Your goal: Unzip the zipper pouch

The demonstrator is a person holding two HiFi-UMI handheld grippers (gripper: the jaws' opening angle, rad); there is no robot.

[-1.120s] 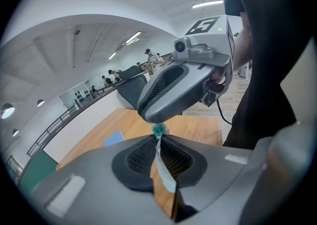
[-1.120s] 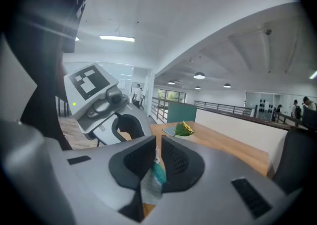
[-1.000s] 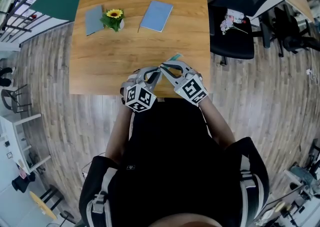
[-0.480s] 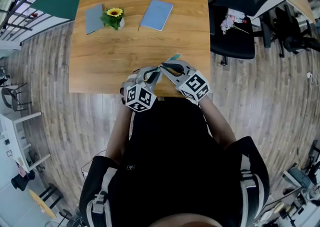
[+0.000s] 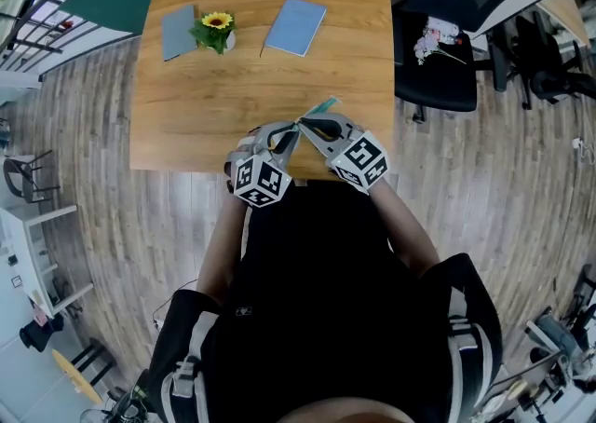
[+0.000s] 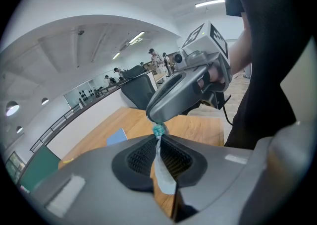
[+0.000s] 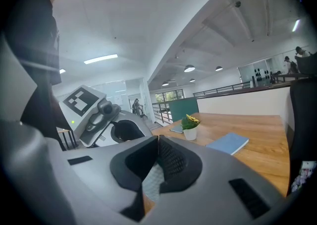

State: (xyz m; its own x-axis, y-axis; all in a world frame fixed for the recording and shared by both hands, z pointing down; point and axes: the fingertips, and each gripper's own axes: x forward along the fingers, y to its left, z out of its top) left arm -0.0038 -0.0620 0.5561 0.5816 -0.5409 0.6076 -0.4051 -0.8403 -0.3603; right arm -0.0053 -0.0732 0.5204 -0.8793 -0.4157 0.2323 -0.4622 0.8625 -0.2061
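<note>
The zipper pouch [image 6: 162, 172] is a thin pale fabric piece held in the air over the table's front edge. A teal bit of the pouch [image 5: 323, 107] sticks out past the grippers. My left gripper [image 6: 157, 139] is shut on the pouch's pale edge. A teal zipper knot [image 6: 158, 130] sits just above its tips. My right gripper [image 6: 155, 115] meets that knot from above. In the right gripper view, pale fabric [image 7: 152, 183] lies pinched in my right gripper [image 7: 157, 142], whose jaws have just closed further. Both grippers, left [image 5: 290, 133] and right [image 5: 304, 124], meet tip to tip.
On the wooden table [image 5: 233, 100] a blue notebook [image 5: 295, 27], a grey notebook [image 5: 175, 33] and a potted sunflower [image 5: 216, 30] lie at the far side. A black chair [image 5: 433, 58] with a flower sprig stands to the right.
My right gripper has rolled a little about its own axis, so its marker cube sits differently. The left gripper and the pouch have stayed in place.
</note>
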